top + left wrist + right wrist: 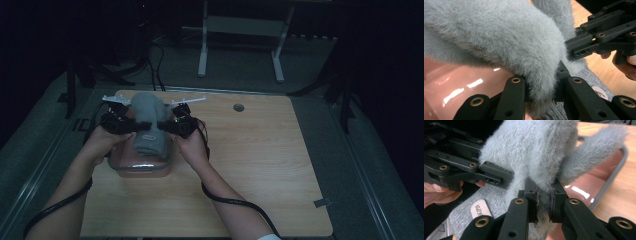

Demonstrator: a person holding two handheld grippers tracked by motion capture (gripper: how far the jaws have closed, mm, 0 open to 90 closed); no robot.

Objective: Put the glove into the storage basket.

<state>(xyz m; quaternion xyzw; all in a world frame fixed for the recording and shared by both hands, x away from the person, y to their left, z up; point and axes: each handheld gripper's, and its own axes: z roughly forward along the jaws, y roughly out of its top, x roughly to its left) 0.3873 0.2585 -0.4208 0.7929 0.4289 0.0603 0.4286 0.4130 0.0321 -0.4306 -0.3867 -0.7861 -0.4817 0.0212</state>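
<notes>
1. Left tongs: clamped on a fold of the fluffy grey sock, at its left side. In the left gripper view the fur bunches between the two black jaws.
2. Sock: held up between both tongs above the pink container, which sits at the left end of the bench. A grey knit piece with a small label hangs lower, toward the container; whether it is the same sock's cuff, cannot tell.
3. Handling, as a judgement: light, soft, limp. It will sag and fold wherever unsupported. Fur is slippery in a shallow pinch; a deep bite on a doubled fold holds better than the tip of the pile.
4. Right tongs: clamped on the sock's right side; in the right gripper view, jaws nearly together with fur squeezed between.
5. Container: smooth, glossy, rigid, grey-rimmed.
</notes>
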